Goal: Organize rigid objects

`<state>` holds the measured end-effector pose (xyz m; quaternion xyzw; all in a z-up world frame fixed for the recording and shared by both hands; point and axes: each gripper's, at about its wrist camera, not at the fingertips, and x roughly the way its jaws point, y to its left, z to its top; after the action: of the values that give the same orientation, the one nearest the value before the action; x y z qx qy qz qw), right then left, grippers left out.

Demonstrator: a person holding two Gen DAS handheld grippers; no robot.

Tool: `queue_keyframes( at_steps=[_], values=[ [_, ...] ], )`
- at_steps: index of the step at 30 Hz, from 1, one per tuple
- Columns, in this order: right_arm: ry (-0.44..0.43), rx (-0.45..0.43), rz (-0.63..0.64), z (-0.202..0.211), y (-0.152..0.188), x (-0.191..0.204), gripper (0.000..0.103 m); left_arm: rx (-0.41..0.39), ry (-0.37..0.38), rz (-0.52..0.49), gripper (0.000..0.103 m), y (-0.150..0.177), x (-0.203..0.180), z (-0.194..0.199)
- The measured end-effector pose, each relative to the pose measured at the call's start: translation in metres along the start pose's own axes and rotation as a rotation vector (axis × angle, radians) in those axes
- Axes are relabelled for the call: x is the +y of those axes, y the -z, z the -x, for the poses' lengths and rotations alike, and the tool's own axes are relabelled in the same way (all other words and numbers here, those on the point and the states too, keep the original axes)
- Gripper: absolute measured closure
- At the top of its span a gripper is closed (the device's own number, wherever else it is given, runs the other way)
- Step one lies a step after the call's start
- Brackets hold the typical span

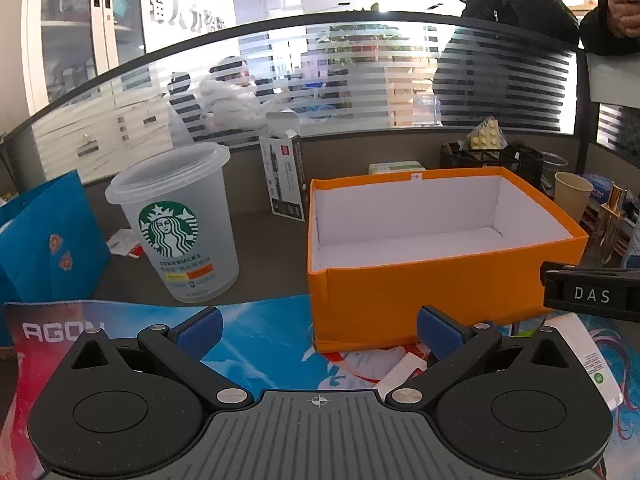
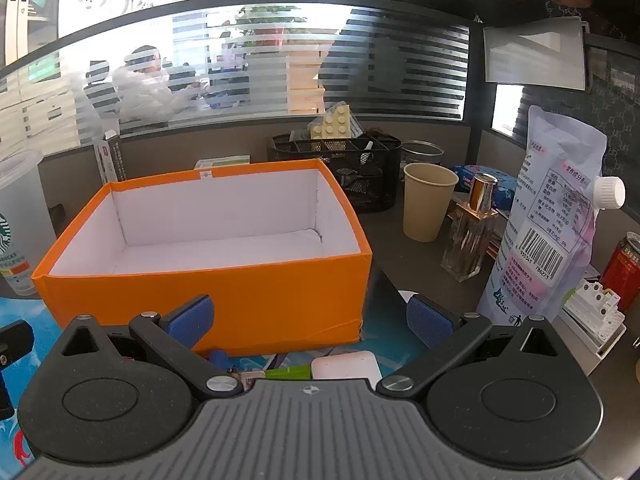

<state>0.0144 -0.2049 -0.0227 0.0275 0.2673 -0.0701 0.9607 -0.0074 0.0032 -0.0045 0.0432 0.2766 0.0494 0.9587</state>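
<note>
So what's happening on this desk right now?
A person holds two grippers over a cluttered desk, both open and holding nothing. The left gripper and right gripper both face an empty orange box. A Starbucks cup, perfume bottle and paper cup stand around it, not yet sorted.

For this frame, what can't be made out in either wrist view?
- Small items under the right tool: right wrist view, its body covers all but a white block and green edge.
- Orange cardboard box floor: near wall hides the front part, both views.
- Black mesh organiser contents: too small.
</note>
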Motion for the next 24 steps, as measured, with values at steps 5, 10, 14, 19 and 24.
queue_keyframes(
  at_steps=[5, 10, 14, 19, 24],
  values=[
    [-0.001, 0.002, 0.0, -0.0006, 0.0002, 0.0006, 0.0, -0.015, 0.014, 0.008, 0.0, -0.0003, -0.0018, 0.0023],
    [0.0, 0.003, 0.001, -0.0003, 0.0006, 0.0011, 0.0, -0.009, 0.078, -0.022, 0.0, -0.002, -0.0032, 0.0021],
    [-0.002, 0.003, 0.002, -0.0006, 0.0004, 0.0009, 0.0, -0.016, 0.082, -0.026, 0.0, -0.0022, -0.0046, 0.0035],
    [-0.001, 0.003, 0.002, -0.0001, 0.0001, 0.001, 0.0, -0.024, 0.091, -0.029, 0.0, -0.0029, -0.0057, 0.0057],
    [-0.001, 0.003, 0.001, 0.0002, 0.0001, 0.0012, 0.0, -0.006, 0.099, -0.034, 0.0, -0.0024, -0.0066, 0.0048]
  ],
)
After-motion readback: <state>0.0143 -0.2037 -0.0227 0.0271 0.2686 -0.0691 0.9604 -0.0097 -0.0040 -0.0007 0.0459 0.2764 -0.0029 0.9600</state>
